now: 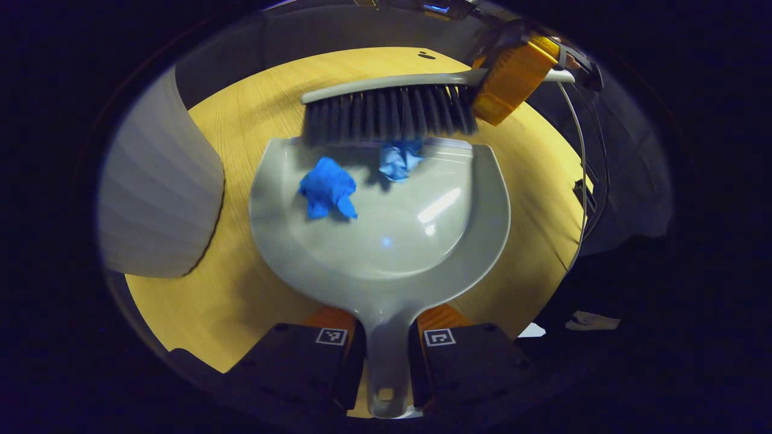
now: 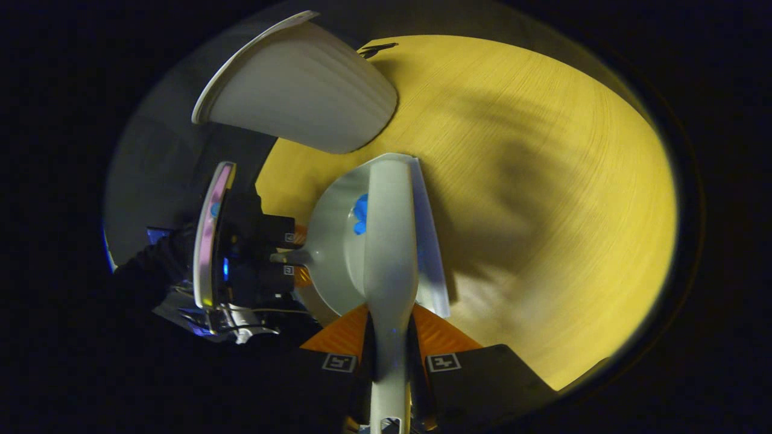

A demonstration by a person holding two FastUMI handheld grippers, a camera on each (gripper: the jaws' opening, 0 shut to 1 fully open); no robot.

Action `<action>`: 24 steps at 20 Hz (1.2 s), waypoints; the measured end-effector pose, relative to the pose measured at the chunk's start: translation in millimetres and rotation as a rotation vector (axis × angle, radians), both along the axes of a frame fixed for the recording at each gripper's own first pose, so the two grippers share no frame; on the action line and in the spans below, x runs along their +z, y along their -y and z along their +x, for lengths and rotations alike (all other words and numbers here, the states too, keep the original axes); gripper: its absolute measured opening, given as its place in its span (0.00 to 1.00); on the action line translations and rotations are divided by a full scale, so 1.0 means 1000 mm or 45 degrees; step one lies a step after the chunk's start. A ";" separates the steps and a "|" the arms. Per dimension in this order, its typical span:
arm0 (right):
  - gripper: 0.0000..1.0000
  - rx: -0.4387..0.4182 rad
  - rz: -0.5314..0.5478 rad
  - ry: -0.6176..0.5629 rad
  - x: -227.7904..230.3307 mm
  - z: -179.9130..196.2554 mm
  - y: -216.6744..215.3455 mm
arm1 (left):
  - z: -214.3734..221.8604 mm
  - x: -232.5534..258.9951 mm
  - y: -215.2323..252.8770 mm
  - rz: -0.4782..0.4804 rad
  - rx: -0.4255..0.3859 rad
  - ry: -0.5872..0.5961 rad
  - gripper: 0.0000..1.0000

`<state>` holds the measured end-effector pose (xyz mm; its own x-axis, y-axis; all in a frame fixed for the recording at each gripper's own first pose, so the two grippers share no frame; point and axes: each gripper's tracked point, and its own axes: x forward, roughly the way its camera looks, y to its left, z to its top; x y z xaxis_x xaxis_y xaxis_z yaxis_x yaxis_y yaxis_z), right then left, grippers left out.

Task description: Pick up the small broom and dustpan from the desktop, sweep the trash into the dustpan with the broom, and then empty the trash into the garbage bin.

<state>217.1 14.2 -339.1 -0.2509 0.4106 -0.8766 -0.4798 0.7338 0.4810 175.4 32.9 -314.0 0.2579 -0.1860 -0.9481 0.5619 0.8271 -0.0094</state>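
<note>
My left gripper (image 1: 386,337) is shut on the handle of the grey dustpan (image 1: 422,241), which rests on the yellow wooden desktop (image 1: 241,289). Two crumpled blue paper scraps lie in the pan: a dark blue one (image 1: 327,188) at the left and a paler one (image 1: 399,160) at the pan's lip, under the bristles. The grey broom (image 1: 389,108) stands across the lip, held at its handle by my right gripper (image 1: 512,75). In the right gripper view, my right gripper (image 2: 391,355) is shut on the broom (image 2: 391,241), above the dustpan (image 2: 329,253), where a blue scrap (image 2: 360,214) shows.
A white ribbed garbage bin (image 1: 160,205) stands on the desktop left of the dustpan, and appears again as the bin (image 2: 301,90) in the right gripper view. The other gripper with a hand (image 2: 241,253) is beside the pan. A cable (image 1: 582,163) hangs at the desk's right edge.
</note>
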 end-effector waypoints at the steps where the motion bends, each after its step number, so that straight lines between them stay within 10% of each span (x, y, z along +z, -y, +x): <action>1: 0.24 -0.067 0.013 0.000 0.007 0.004 0.002 | 0.000 -0.001 -0.001 0.009 0.010 0.021 0.30; 13: 0.28 -0.399 0.107 0.276 0.044 0.049 0.037 | -0.045 0.059 0.011 -0.052 0.139 0.155 0.29; 20: 0.28 -0.456 0.057 0.367 -0.018 0.066 0.068 | -0.077 0.220 0.008 -0.082 0.206 0.276 0.28; 24: 0.24 -0.517 0.105 0.417 -0.046 0.036 0.060 | -0.041 0.319 -0.088 0.124 0.474 0.340 0.28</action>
<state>252.9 -45.5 -384.7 0.2244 0.4886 -0.8432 -0.2999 0.8579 0.4173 134.6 120.6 5.2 0.5278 0.0522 -0.8478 0.1991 0.9627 0.1831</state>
